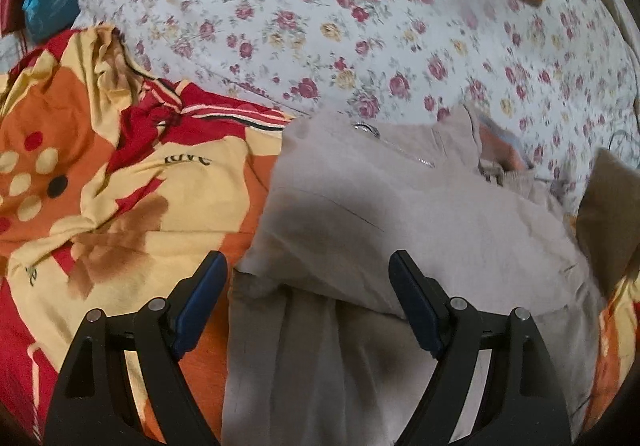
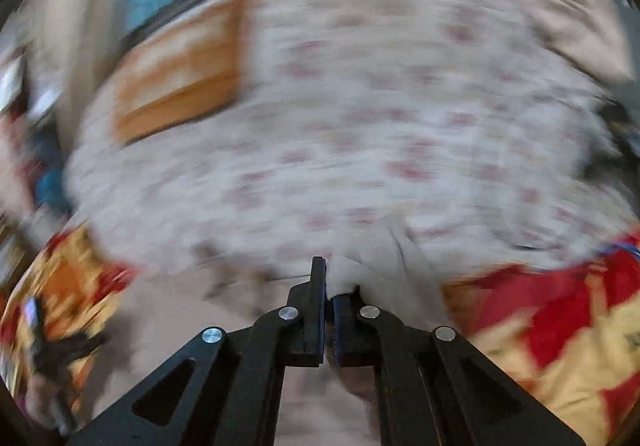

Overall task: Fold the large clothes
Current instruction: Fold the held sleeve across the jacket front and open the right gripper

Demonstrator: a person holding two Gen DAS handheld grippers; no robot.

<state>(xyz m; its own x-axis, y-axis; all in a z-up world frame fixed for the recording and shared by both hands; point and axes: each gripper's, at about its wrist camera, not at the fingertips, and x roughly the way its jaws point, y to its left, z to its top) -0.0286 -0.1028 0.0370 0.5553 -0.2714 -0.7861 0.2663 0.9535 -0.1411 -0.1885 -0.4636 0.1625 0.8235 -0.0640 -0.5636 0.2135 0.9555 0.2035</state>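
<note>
A fold of the beige cotton garment [image 2: 384, 266] is pinched by the right gripper [image 2: 330, 302] at 12 o'clock for folding; the left gripper [image 1: 308, 302] is held spread above it.

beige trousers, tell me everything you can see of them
The beige trousers look like soft plain cloth with a metal zip, lying partly folded on the patterned orange bedcover below the floral sheet. The open left gripper hovers over a fold. The right gripper has its jaws shut on a pinch of the fabric.

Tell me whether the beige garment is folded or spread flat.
Partly folded: the beige garment has its upper part doubled over its lower part, with the fold's edge crossing between the open left gripper fingers.
</note>
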